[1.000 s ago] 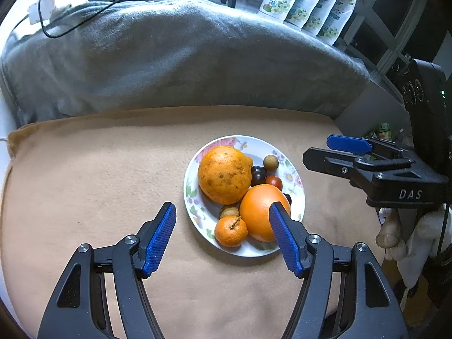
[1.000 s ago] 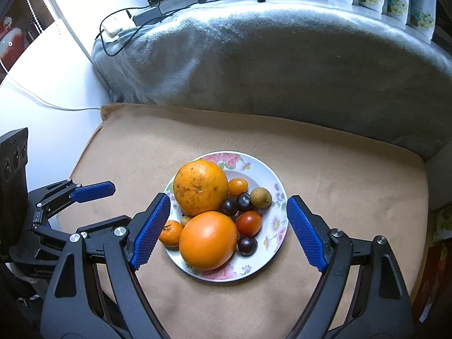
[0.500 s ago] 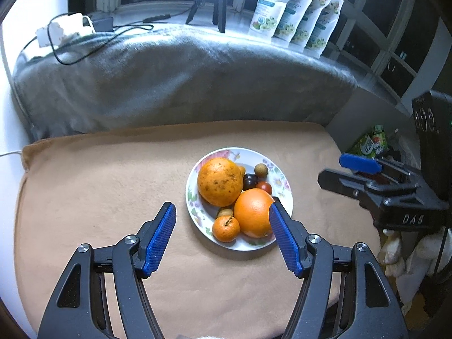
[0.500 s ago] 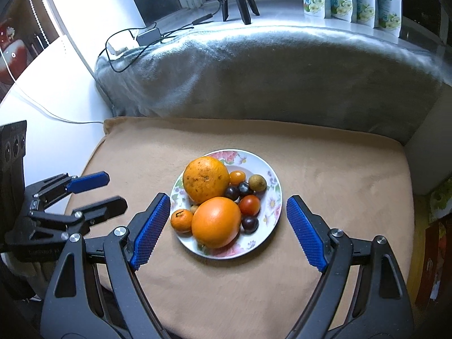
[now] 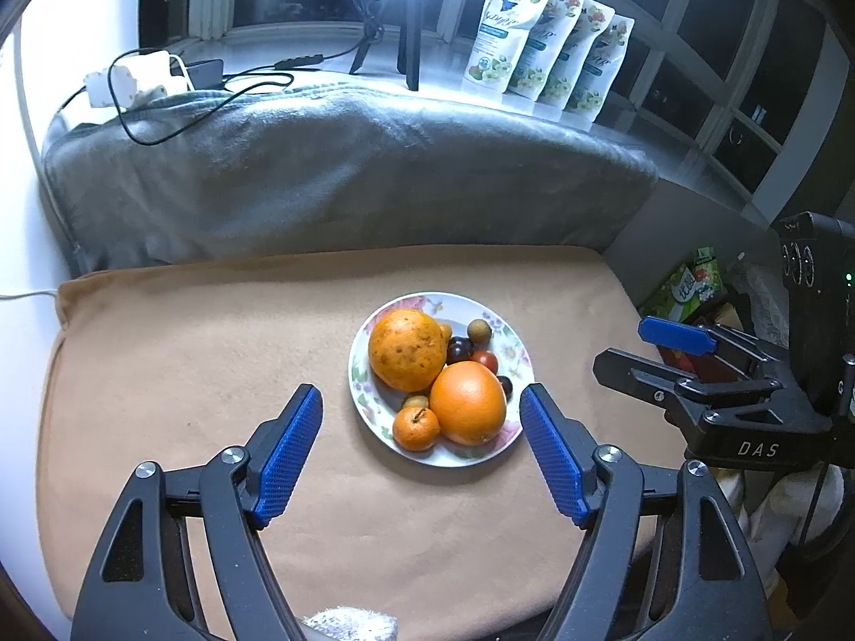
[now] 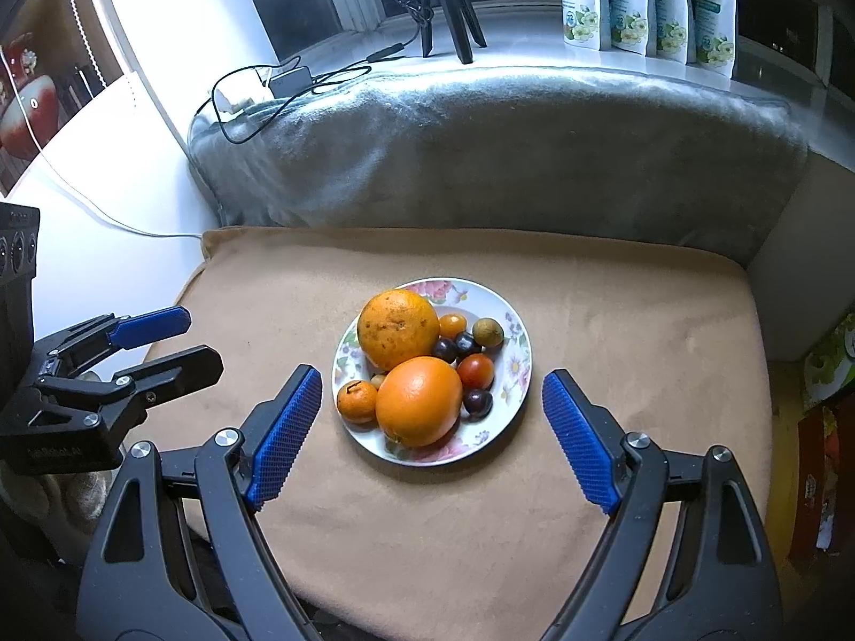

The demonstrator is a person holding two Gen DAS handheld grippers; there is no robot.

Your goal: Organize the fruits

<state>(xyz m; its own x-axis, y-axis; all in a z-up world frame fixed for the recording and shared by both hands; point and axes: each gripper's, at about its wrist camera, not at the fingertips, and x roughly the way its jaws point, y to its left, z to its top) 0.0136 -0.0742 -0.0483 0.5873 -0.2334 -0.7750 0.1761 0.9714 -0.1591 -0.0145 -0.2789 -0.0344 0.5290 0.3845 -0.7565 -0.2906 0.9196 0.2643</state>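
Note:
A floral plate (image 5: 510, 344) (image 6: 513, 334) sits on a tan cushion (image 5: 187, 374) (image 6: 614, 331). It holds a spotted big orange (image 5: 407, 350) (image 6: 397, 329), a smooth big orange (image 5: 467, 403) (image 6: 418, 400), a small mandarin (image 5: 416, 428) (image 6: 357, 401), a red tomato (image 6: 475, 370) and several small dark and brown fruits. My left gripper (image 5: 421, 448) is open and empty, held back above the plate's near edge; it also shows in the right wrist view (image 6: 165, 342). My right gripper (image 6: 432, 438) is open and empty, near the plate; it also shows in the left wrist view (image 5: 652, 352).
A grey blanket roll (image 5: 342, 171) (image 6: 507, 149) lies behind the cushion. On the sill behind stand white pouches (image 5: 550, 69) (image 6: 646, 5), a tripod (image 5: 409, 10), cables and a power strip (image 5: 133, 80). Boxes (image 5: 689, 288) stand right of the cushion.
Both grippers have pulled back and up from the plate, which looks smaller and farther now. Both stay open and empty. The fruit has not moved.

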